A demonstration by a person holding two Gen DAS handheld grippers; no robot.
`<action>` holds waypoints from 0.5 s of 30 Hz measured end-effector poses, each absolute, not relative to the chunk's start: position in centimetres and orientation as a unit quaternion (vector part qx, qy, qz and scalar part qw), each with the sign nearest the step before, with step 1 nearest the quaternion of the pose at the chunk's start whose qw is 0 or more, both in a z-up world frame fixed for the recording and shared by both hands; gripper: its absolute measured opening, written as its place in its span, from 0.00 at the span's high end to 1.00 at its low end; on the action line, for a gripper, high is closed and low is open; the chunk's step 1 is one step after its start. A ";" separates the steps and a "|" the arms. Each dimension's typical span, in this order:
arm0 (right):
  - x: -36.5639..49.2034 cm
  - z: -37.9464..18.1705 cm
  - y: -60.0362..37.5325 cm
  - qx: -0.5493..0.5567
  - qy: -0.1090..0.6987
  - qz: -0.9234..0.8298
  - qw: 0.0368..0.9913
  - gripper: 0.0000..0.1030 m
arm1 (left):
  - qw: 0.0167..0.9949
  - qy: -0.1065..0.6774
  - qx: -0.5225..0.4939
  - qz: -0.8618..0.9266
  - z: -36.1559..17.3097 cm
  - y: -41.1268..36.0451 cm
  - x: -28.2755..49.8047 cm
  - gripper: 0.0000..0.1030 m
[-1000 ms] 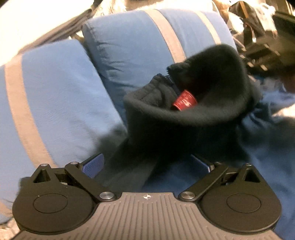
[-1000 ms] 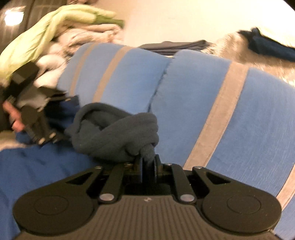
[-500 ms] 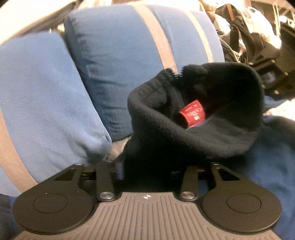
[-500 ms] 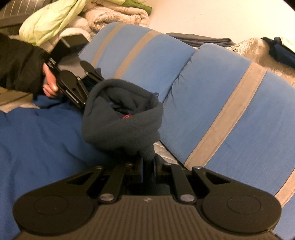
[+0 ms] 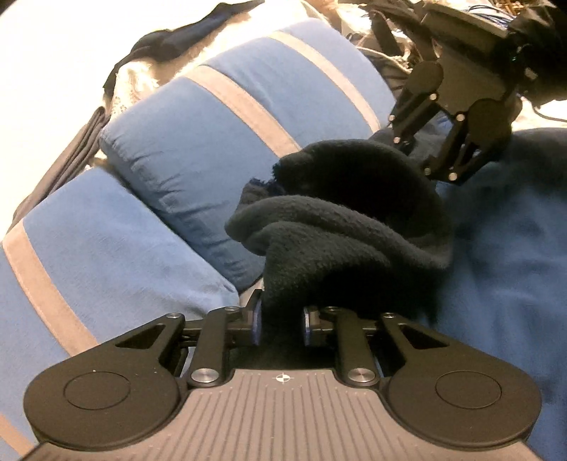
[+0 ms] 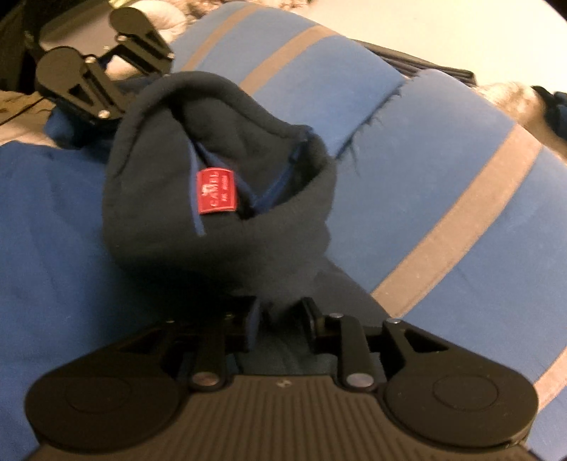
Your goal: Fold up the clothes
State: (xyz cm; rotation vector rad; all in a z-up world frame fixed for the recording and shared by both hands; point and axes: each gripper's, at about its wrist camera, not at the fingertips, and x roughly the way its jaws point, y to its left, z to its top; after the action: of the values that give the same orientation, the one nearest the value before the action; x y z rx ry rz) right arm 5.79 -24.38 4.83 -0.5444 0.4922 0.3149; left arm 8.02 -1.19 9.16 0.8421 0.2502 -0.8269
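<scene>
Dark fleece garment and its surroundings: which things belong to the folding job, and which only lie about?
Belonging to the job:
dark fleece garment
left tool
right tool
blue sheet

Lying about:
striped blue cushions
dark clothes behind cushions

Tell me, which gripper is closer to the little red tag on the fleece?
Probably right. The right gripper clamps the fleece just below the red tag; the left gripper grips the far side.

Blue grey-striped cushions [image 5: 184, 149], pale wall [image 6: 460, 32]
</scene>
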 end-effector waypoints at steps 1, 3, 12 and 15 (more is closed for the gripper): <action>5.8 5.3 -24.5 -0.263 0.232 0.150 0.925 0.84 | 0.828 0.119 0.393 -0.382 9.4 -1.2 8.2 0.81; 5.9 6.4 -24.8 -0.255 0.213 0.139 0.933 0.94 | 0.847 0.116 0.380 -0.352 10.3 -1.3 9.2 0.82; 14.0 10.0 -27.1 -0.184 0.178 -0.065 0.964 1.00 | 0.914 0.085 0.369 -0.143 10.8 -6.4 17.9 0.87; 16.9 9.1 -27.3 -0.189 0.205 -0.110 0.954 0.98 | 0.910 0.138 0.375 -0.107 7.7 -7.3 20.1 0.90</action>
State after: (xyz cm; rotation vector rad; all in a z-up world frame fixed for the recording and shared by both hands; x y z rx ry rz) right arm 16.86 -27.29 9.10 -0.3833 0.4162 -0.2224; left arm 20.15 -7.34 7.65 0.7732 0.2843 -0.2203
